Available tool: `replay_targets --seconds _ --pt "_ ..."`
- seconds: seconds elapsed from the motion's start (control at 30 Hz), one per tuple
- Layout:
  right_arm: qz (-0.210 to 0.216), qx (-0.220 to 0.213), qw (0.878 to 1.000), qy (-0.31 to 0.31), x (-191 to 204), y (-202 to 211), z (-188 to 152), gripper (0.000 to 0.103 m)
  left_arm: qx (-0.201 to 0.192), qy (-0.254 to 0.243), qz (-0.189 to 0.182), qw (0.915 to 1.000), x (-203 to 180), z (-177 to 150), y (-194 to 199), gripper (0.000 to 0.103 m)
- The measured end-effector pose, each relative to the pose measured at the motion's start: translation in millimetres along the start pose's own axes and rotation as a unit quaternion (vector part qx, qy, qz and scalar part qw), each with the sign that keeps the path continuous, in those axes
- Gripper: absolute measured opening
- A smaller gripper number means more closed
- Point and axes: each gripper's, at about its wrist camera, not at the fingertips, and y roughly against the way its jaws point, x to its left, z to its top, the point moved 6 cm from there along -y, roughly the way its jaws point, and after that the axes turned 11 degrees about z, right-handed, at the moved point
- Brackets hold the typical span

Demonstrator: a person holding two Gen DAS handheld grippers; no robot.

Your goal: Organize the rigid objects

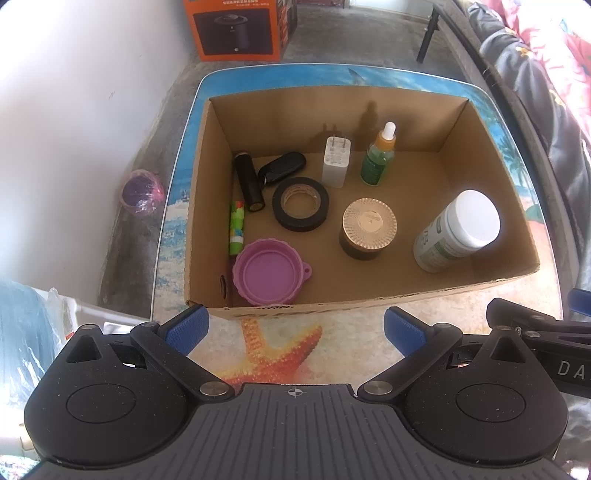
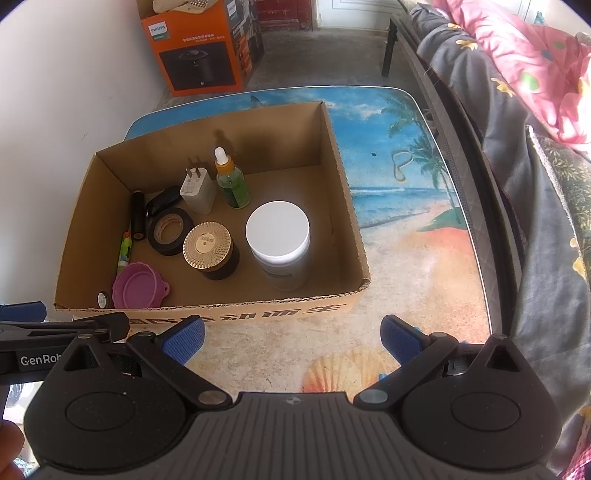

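An open cardboard box (image 1: 207, 206) (image 2: 351, 206) on the beach-print table holds a white-capped bottle (image 1: 458, 229) (image 2: 280, 243), a gold-lidded jar (image 1: 367, 229) (image 2: 210, 251), a black tape roll (image 1: 300, 204) (image 2: 170, 230), a purple lid (image 1: 269, 271) (image 2: 138, 286), a white charger (image 1: 335, 162) (image 2: 197, 192), a green dropper bottle (image 1: 378, 157) (image 2: 231, 181), a black tube (image 1: 249, 181), a key fob (image 1: 282, 166) and a green stick (image 1: 236, 227). My left gripper (image 1: 295, 330) and right gripper (image 2: 293, 338) hover open and empty before the box's near wall.
An orange appliance carton (image 1: 236, 29) (image 2: 199, 48) stands on the floor beyond the table. A rubber band (image 2: 400, 164) lies on the table right of the box. Bedding (image 2: 517, 92) runs along the right side. A pink-bagged object (image 1: 142, 190) sits on the floor at left.
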Motion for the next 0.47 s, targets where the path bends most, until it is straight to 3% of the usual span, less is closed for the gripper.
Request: replay_targets --seconds 0.47 --pt "-0.001 0.001 1.000 0.001 3.2 -3.1 2.9 0.103 0.003 0.004 -0.001 1.0000 1.7 2.2 -3.9 0.102"
